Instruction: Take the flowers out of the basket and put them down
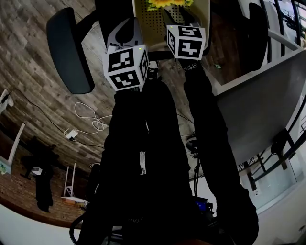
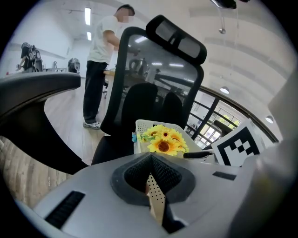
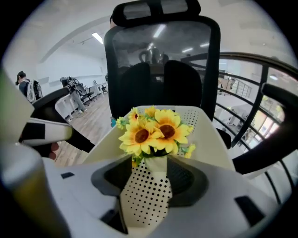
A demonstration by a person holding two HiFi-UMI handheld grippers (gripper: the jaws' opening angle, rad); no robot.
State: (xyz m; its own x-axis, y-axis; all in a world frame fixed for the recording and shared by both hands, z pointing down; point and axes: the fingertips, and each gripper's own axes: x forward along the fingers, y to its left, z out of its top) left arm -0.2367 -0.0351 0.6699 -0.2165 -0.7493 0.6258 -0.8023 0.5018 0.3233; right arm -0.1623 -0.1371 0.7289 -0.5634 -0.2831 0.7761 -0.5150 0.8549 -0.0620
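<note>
A bunch of yellow sunflowers (image 3: 153,132) stands in a cream perforated basket (image 3: 209,139) on the seat of a black office chair. In the head view the flowers (image 1: 169,4) show only at the top edge, beyond both marker cubes. My left gripper (image 2: 151,179) is shut on a thin strip of the basket's wall, with the flowers (image 2: 163,142) just ahead. My right gripper (image 3: 149,186) has the perforated wall lying broad between its jaws, and the pads stand apart from it. Both grippers (image 1: 126,43) (image 1: 185,40) sit side by side at the basket's near rim.
The chair's mesh back (image 3: 163,69) rises right behind the basket, and an armrest (image 1: 69,50) juts out at the left. A grey desk (image 1: 258,105) stands to the right. White cables (image 1: 88,119) lie on the wooden floor. A person (image 2: 100,60) stands far off.
</note>
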